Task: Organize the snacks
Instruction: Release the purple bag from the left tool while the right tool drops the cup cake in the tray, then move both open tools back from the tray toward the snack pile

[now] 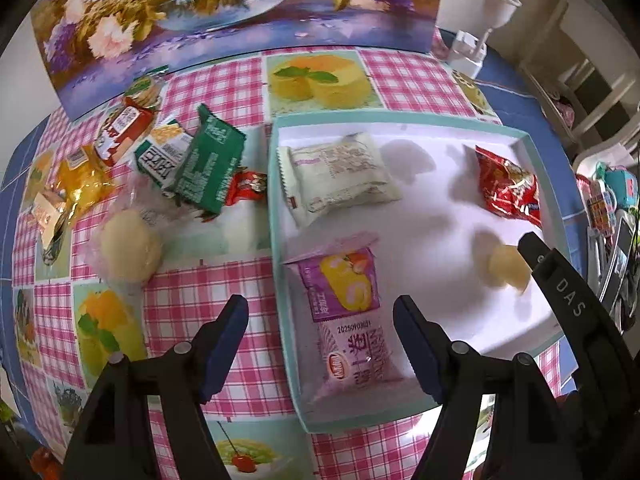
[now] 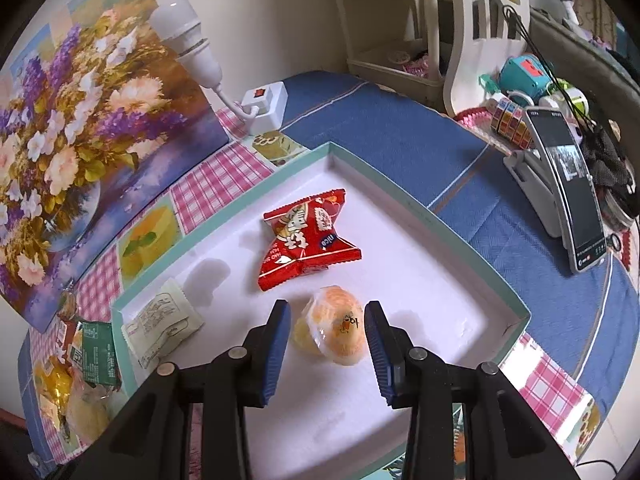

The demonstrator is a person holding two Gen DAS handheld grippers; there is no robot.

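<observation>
Blue-padded fingers (image 1: pixel 224 344) of the left gripper (image 1: pixel 320 344) fill the bottom of the left wrist view, spread wide with nothing between them but the purple roll-cake packet (image 1: pixel 352 320) lying below, just inside the near left corner of the teal-rimmed tray (image 1: pixel 276 240). Above it in the tray sits a pale cream packet (image 1: pixel 340 176), and a red snack packet (image 1: pixel 508 188) lies at the upper right. At the left of the frame, outside the tray on the pink checked tablecloth (image 1: pixel 224 92), is a loose pile: a green packet (image 1: pixel 208 164), a round pale bun in clear wrap (image 1: pixel 128 248) and a yellow wrapper (image 1: pixel 80 184).

In the right wrist view, the right gripper (image 2: pixel 325 344) is also spread, its 2 pads either side of a wrapped orange-yellow pastry (image 2: pixel 334 330) resting on the white tray floor at lower centre; I cannot tell whether either pad touches it. A phone on a stand (image 2: pixel 572 188) stands at the right.
</observation>
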